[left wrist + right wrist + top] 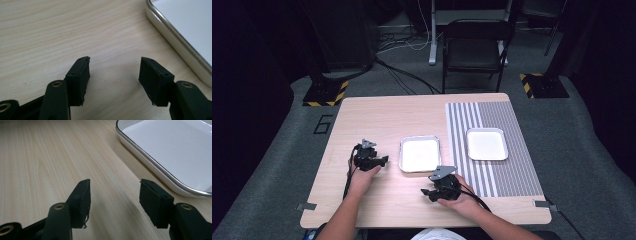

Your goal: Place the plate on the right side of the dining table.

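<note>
Left gripper low over the table, jaws spread, nothing between. Right gripper likewise, near the metal tray.

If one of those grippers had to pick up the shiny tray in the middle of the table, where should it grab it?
Probably by the raised rim. The middle tray lies flat on the table, so only its thin rolled edge offers a pinch. The left gripper sits beside its left edge with jaws open and nothing between them; tilting one jaw inside the rim, one outside, looks easiest.
</note>
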`<state>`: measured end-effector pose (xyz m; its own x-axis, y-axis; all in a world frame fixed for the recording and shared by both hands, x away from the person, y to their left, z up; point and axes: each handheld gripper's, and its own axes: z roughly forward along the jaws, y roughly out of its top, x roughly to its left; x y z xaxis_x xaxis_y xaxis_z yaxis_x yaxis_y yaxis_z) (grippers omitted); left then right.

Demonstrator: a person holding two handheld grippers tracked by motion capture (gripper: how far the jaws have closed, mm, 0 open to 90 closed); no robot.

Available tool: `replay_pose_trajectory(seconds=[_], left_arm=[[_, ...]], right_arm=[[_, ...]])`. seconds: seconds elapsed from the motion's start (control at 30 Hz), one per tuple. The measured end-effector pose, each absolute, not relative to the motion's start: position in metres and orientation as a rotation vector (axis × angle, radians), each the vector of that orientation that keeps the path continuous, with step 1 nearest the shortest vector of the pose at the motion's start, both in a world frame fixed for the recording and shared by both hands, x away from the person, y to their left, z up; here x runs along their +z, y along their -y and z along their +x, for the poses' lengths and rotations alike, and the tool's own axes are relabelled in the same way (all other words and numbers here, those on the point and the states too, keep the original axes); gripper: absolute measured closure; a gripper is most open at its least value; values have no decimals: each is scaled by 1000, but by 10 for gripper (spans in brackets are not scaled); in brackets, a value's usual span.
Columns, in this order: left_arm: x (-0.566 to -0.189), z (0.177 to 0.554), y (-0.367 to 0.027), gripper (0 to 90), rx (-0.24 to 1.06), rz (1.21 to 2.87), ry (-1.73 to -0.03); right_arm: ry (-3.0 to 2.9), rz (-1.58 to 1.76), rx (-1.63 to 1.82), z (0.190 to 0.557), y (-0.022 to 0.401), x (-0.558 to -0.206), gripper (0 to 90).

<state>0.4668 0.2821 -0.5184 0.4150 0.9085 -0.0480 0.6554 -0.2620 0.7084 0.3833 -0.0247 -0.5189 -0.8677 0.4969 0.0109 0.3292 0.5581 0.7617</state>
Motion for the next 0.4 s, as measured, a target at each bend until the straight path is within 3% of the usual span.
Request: replay_pose_trajectory(seconds=[0.4], left_arm=[[-523, 471, -285, 348, 559, 2005, -1298]], right_arm=[[-2607, 632, 1187, 383, 16, -528, 364]])
